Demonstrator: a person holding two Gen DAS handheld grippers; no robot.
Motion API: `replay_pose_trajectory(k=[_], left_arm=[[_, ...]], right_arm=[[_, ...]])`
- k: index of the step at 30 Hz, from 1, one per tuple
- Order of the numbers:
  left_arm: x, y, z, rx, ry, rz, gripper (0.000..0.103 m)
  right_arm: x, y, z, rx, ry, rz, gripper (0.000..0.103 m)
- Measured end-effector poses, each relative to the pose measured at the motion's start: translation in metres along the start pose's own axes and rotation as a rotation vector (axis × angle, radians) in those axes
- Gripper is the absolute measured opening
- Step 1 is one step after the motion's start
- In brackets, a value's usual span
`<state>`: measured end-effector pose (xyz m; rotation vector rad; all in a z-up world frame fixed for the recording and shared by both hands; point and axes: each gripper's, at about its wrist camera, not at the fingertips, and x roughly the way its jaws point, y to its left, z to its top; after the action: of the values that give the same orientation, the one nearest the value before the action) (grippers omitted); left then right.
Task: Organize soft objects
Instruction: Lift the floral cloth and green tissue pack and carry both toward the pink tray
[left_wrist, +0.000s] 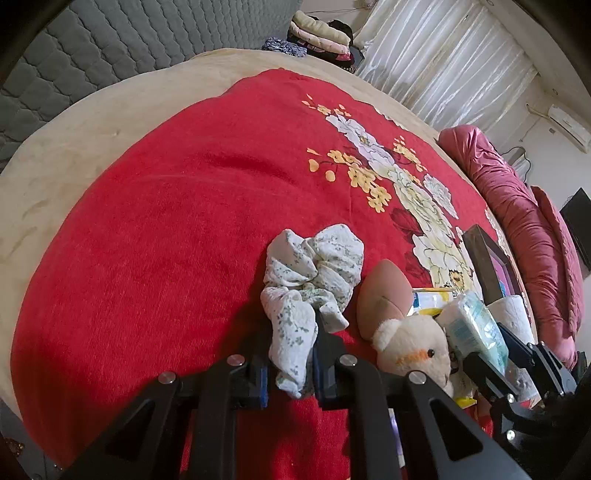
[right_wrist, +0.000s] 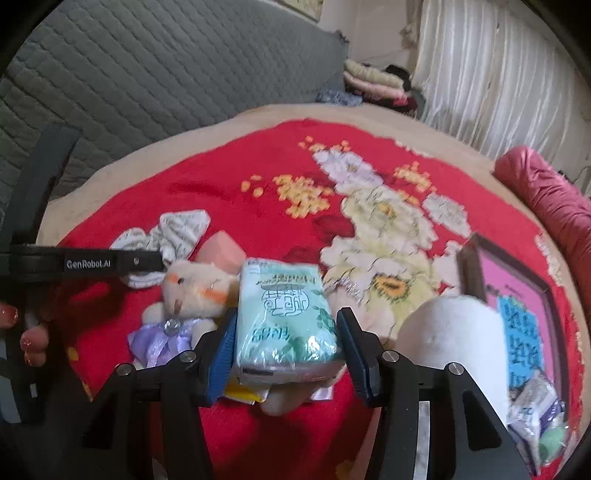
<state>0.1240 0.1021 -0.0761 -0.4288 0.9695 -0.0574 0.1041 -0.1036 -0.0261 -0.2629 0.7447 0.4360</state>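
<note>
Right wrist view — left claw (right_wrist: 147, 264) arm reads "GenRobot.AI".

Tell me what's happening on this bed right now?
A person is sorting soft things on a red floral blanket with a handheld gripper in each hand. The left gripper is shut on a crumpled floral cloth that trails across the blanket. The right gripper has a green tissue pack between its jaws; the grip looks loose or incomplete. A plush bear, a white paper roll and a framed picture lie close by.
</note>
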Motion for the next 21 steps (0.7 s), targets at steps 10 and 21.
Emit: replay_pose_trajectory(k=[10,21], left_arm=[[-0.001,0.002,-0.001,-0.004,0.001,-0.003,0.017],[-0.008,-0.001,0.0,0.01,-0.036,-0.007,0.016]], right_arm=[[0.023,0.004,0.001,-0.003,0.044,0.027,0.056],[0.01,-0.001,0.007,-0.002,-0.039,-0.019,0.051]])
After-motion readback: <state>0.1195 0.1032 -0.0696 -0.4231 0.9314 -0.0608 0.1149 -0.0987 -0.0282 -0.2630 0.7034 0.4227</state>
